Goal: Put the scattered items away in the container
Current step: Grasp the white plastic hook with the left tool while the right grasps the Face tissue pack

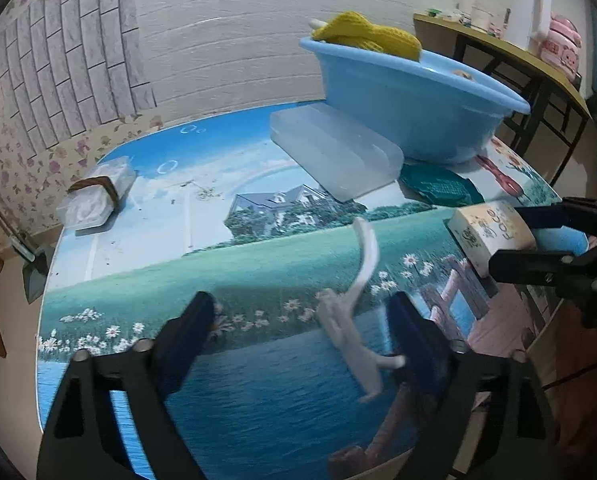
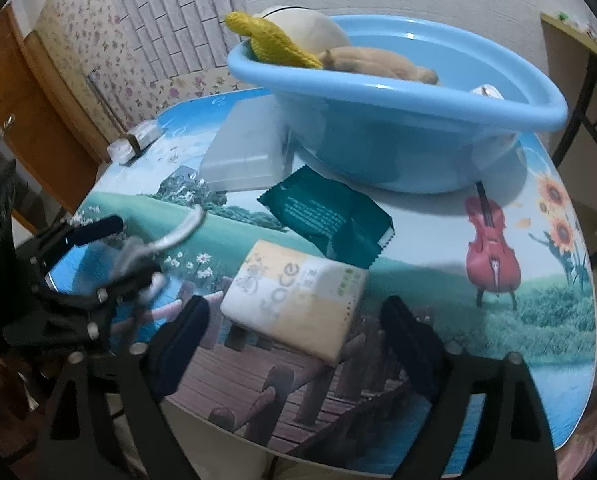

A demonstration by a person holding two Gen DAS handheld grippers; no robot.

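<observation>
My left gripper (image 1: 302,336) is open just above the picture-printed table (image 1: 218,264). A white plastic hook (image 1: 354,332), blurred, lies loose between its fingers, close to the right one. In the right wrist view the same hook (image 2: 170,236) sits by the left gripper (image 2: 114,252). My right gripper (image 2: 298,336) is open around a yellow-and-white tissue pack (image 2: 294,296) that lies flat with gaps on both sides. The blue basin (image 2: 398,136) stands at the back, holding a yellow knit piece (image 2: 274,40) and a beige soft toy (image 2: 378,64).
A clear plastic box (image 2: 242,156) and a dark green packet (image 2: 330,216) lie in front of the basin. A banded clear pack (image 1: 98,196) lies far left. The table's rim runs close below both grippers. A side table (image 1: 498,44) with bottles stands back right.
</observation>
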